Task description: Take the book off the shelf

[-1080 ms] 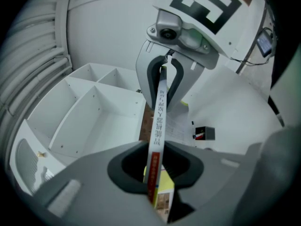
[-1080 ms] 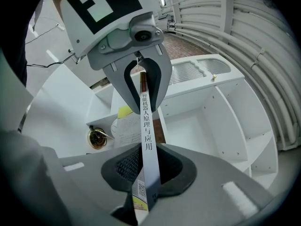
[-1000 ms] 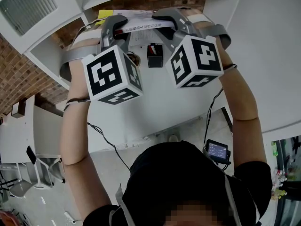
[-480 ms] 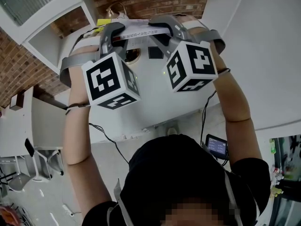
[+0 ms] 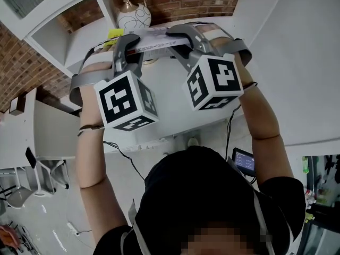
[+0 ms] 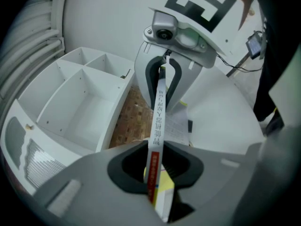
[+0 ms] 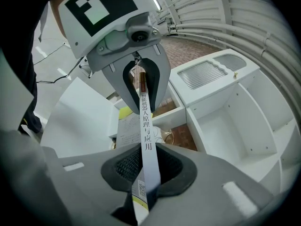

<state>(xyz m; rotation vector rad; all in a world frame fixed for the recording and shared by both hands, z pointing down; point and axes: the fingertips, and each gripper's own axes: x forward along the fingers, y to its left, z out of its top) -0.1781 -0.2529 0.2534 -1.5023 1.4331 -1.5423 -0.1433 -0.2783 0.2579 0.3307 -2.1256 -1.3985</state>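
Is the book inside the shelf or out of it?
Out. The left tongs and right tongs both clamp the book in the air, away from the shelf compartments.

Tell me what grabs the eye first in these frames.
The thin white book, printed spine showing, bridges the two grippers: the left gripper and right gripper are each shut on one end of it. The two black-and-white marker cubes dominate the centre of the head view. Past the book, a round white vase stands in an opening of the shelf, with brick behind.
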